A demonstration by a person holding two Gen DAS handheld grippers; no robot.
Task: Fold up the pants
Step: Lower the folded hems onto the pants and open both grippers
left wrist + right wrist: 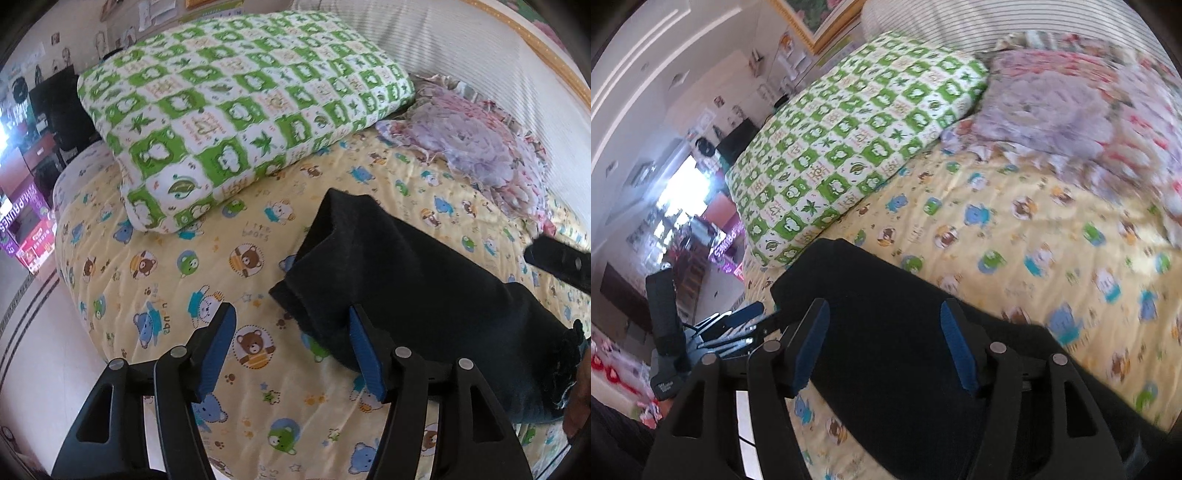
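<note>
On top of the yellow quilted bed cover with little bears [207, 280] lie the black soft pants [424, 295], already doubled over into a thick, long bundle. They rest near the front edge of that bed cover, below the big green and white checked pillow [236, 110] and well apart from the crumpled pink and purple flowery blanket [480, 147].

The left gripper [291, 328] hangs over the bed cover at the bundle's near end. Its jaws stand apart with only bear cloth between them; one blue pad sits right at the edge of the pants, and I cannot tell if it touches. The right gripper [884, 325] hangs above the middle of the pants [886, 295]. Its jaws stand apart too, and nothing is pinched.

It looks like one fold is made and the next grab is coming. To do it well, each gripper should go down onto a corner of the same end and take all the layers at once, not just the top one. Both should bite close to the edge, lift together, and carry that end over evenly, so the sides line up and no lump stays inside.
</note>
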